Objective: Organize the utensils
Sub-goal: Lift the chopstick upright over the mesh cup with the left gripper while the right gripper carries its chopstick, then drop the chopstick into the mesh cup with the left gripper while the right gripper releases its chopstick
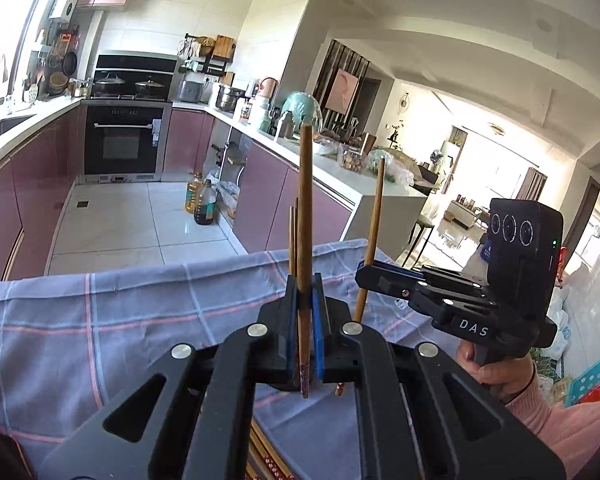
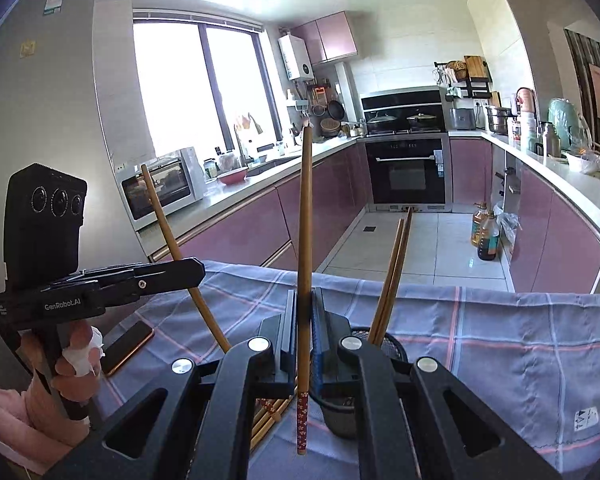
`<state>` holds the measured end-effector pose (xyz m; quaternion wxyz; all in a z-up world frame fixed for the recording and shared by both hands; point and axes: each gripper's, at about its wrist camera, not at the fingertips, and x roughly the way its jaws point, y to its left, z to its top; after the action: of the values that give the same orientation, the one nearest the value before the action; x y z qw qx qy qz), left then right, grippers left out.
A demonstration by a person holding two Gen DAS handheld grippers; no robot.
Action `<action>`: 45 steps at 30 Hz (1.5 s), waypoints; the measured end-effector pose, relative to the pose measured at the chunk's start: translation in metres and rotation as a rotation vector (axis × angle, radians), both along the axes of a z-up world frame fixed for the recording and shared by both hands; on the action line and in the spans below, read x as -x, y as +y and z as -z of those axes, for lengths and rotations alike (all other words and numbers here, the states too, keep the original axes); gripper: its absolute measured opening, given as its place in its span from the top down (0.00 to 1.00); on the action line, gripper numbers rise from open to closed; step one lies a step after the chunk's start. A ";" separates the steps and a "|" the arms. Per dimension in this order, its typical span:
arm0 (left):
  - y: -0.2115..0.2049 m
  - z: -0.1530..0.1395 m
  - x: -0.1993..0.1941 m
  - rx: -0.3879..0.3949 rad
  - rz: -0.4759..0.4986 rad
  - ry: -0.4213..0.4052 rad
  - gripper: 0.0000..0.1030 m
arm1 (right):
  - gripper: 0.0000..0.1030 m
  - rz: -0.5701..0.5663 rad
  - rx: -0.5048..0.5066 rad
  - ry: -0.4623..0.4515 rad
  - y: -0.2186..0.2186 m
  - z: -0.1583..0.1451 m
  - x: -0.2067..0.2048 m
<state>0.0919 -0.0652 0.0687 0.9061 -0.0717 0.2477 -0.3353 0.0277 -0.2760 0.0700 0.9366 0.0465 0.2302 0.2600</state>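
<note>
We hold one chopstick in each gripper: the left gripper (image 1: 305, 312) is clamped on the left chopstick (image 1: 305, 216), and the right gripper (image 2: 305, 320) is clamped on the right chopstick (image 2: 305, 220), each standing near upright with the patterned end hanging below the pads. Both grips sit on the lower shaft, above the pattern. We judge the sticks light, stiff and smooth; pinched at one narrow point they can pivot or slip, so a firm hold near this spot suits. Just beside the right gripper, a dark mesh holder (image 2: 392, 346) already carries two chopsticks (image 2: 394, 272). More chopsticks (image 2: 266, 420) lie below on the checked cloth (image 2: 500, 344). A phone (image 2: 130, 346) rests on the cloth near the person's left hand (image 2: 76, 360).
</note>
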 end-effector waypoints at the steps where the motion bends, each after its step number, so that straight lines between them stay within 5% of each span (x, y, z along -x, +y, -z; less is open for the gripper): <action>1: -0.002 -0.005 -0.002 0.003 0.001 -0.010 0.93 | 0.94 0.006 -0.002 -0.009 -0.002 -0.003 -0.002; 12: -0.032 -0.037 -0.015 -0.017 0.004 -0.069 0.93 | 0.94 0.046 -0.006 -0.053 -0.009 -0.016 -0.027; 28: -0.073 0.026 -0.053 -0.209 0.065 0.086 0.93 | 0.94 0.058 0.058 0.147 -0.006 0.039 -0.053; 39: -0.078 0.050 -0.080 -0.237 0.037 0.128 0.92 | 0.92 0.082 0.079 0.240 -0.006 0.060 -0.074; 45: -0.076 0.055 -0.079 -0.239 0.012 0.127 0.83 | 0.86 0.074 0.059 0.228 -0.004 0.062 -0.074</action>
<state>0.1711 -0.1414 0.0140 0.8887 0.0171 0.3430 -0.3037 0.1021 -0.2804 0.0077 0.9142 0.0569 0.3410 0.2114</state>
